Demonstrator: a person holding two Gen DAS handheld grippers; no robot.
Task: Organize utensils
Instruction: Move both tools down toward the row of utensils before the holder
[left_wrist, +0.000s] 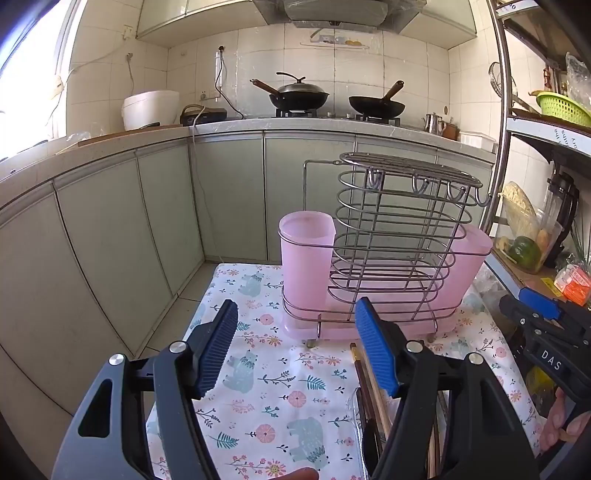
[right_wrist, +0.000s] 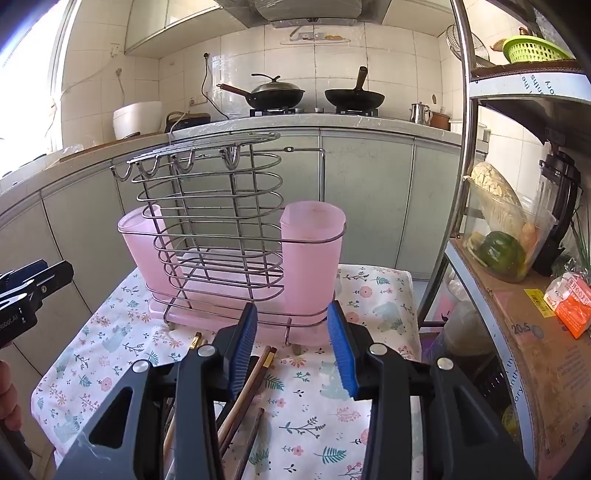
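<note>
A wire utensil rack (left_wrist: 391, 221) (right_wrist: 214, 206) stands on a floral cloth (left_wrist: 280, 387). It holds a pink cup (left_wrist: 306, 258) (right_wrist: 142, 247) at one end and another pink cup (left_wrist: 469, 258) (right_wrist: 312, 258) at the other. Several chopsticks (left_wrist: 364, 384) (right_wrist: 264, 363) lie loose on the cloth in front of the rack. My left gripper (left_wrist: 297, 306) hovers open before the rack, its right finger over the chopsticks. My right gripper (right_wrist: 293, 308) is open too, nothing between its pads, with the chopsticks under its left finger.
A metal shelf unit (right_wrist: 461, 184) stands close on the right, holding a clear bowl of vegetables (right_wrist: 502, 236) and an orange carton (right_wrist: 570, 306). Kitchen cabinets (left_wrist: 110, 240) run behind and to the left of the small table. Two woks sit on the far stove.
</note>
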